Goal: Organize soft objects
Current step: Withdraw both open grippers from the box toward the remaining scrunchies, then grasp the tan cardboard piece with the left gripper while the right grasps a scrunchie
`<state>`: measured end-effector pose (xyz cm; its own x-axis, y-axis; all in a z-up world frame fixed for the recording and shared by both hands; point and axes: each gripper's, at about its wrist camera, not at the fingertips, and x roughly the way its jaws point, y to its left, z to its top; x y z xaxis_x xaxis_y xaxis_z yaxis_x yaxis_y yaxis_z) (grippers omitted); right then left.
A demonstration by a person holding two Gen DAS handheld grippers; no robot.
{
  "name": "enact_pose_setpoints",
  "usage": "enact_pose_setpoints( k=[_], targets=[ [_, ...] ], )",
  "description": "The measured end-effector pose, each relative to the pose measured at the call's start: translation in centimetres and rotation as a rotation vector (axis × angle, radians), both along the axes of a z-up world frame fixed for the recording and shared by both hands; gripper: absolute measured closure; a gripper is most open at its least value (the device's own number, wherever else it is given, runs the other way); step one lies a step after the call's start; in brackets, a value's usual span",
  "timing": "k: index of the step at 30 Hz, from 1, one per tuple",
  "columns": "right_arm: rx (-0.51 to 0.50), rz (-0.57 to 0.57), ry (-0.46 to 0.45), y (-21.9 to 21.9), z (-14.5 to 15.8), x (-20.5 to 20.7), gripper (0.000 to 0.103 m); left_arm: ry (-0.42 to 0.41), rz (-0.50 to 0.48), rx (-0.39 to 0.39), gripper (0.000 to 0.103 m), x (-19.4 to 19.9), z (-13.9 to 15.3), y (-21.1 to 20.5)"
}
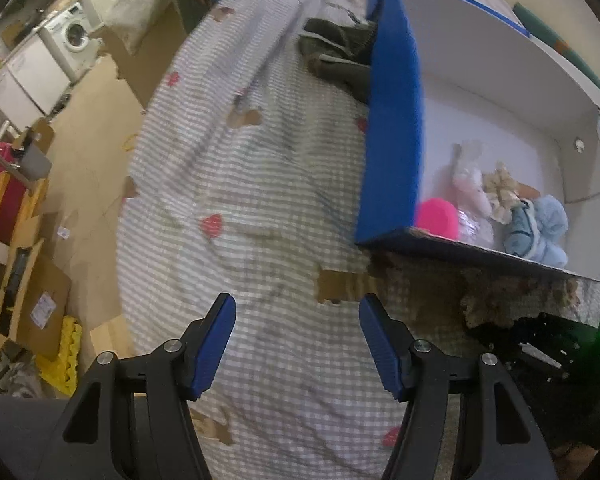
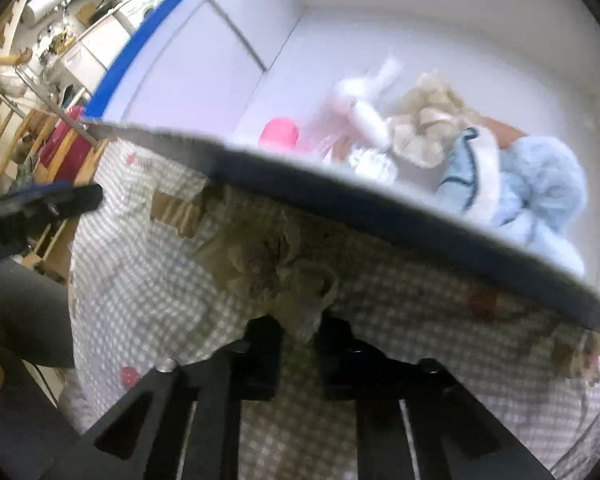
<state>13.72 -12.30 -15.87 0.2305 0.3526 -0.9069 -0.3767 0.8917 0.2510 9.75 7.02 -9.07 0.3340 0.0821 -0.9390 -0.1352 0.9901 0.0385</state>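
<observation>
Right hand-held gripper [image 2: 300,326]: clenched on the near edge of a beige frilly soft item [image 2: 268,268], lying on the checked bedspread [image 2: 140,280] just in front of the box. Pinch looked shallow, on one fold only. Judged best to lift straight up until the whole item hung free, then carry over the near wall of the blue box [image 2: 380,208] with margin, so no trailing frill snagged on the rim. Release advised only once above the bare floor of the box.

Left hand-held gripper [image 1: 296,344]: released, nothing between the blue pads [image 1: 216,344], hovering over the bedspread to the left of the box corner. Both pointed steeply down at the bed.

Farther on, inside the box: pink round item [image 2: 280,136], white plush [image 2: 364,100], beige scrunchie [image 2: 428,120], light blue plush [image 2: 540,184], bunched at the near right. Beyond the box's left wall: dark green cloth [image 1: 336,56] on the bed, not yet sorted.
</observation>
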Motion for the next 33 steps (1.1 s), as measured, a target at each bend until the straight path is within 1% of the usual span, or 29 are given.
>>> enact_pose_setpoints(
  k=[2,5,6,9,12,17,19,22,23,24,25,26,28,29,31,33],
  targets=[
    [0.017,-0.011,-0.012,-0.5,0.8,-0.2,0.093,0.018,-0.018,-0.027,0.042,0.3,-0.4,-0.6],
    [0.038,-0.017,-0.025,-1.4,2.4,-1.1,0.095,0.049,-0.061,-0.096,0.042,0.8,-1.0,-2.2],
    [0.042,-0.015,-0.027,-1.7,2.9,-1.5,0.095,0.052,-0.073,-0.102,0.042,0.9,-1.1,-2.7],
    [0.046,-0.016,-0.041,-3.0,4.5,-2.4,0.096,0.066,-0.125,-0.096,0.042,1.3,-1.8,-4.6],
    [0.063,-0.039,-0.043,-4.7,5.7,-3.2,0.096,0.101,-0.182,-0.092,0.042,1.7,-3.0,-6.5],
    [0.104,-0.121,-0.053,-8.0,6.7,-4.3,0.096,0.128,-0.265,-0.062,0.042,2.2,-4.5,-9.0],
    [0.132,-0.155,-0.056,-9.0,6.9,-4.3,0.096,0.139,-0.276,-0.047,0.042,2.4,-5.1,-9.4],
    [0.144,-0.179,-0.057,-9.5,6.7,-4.1,0.096,0.178,-0.270,-0.068,0.042,3.2,-6.3,-9.5],
    [0.147,-0.181,-0.056,-9.5,6.6,-4.1,0.096,0.201,-0.263,-0.092,0.044,3.5,-6.9,-9.3],
    [0.147,-0.181,-0.059,-9.3,6.7,-4.0,0.096,0.211,-0.256,-0.107,0.058,3.9,-7.2,-9.2],
    [0.146,-0.179,-0.062,-9.4,6.7,-4.0,0.096,0.216,-0.247,-0.120,0.069,4.2,-7.5,-9.0],
    [0.144,-0.176,-0.065,-9.3,6.8,-4.0,0.096,0.212,-0.235,-0.129,0.082,4.6,-7.7,-8.8],
    [0.147,-0.176,-0.066,-9.4,6.8,-4.0,0.096,0.200,-0.232,-0.152,0.085,5.1,-7.9,-8.5],
    [0.149,-0.176,-0.066,-9.4,6.8,-4.1,0.096,0.202,-0.241,-0.170,0.091,5.2,-7.9,-8.5],
    [0.147,-0.178,-0.073,-9.2,6.6,-4.0,0.096,0.194,-0.261,-0.189,0.092,5.1,-7.6,-8.6],
    [0.151,-0.176,-0.077,-9.0,6.6,-3.8,0.096,0.161,-0.292,-0.204,0.092,4.7,-6.8,-8.9]
  ],
)
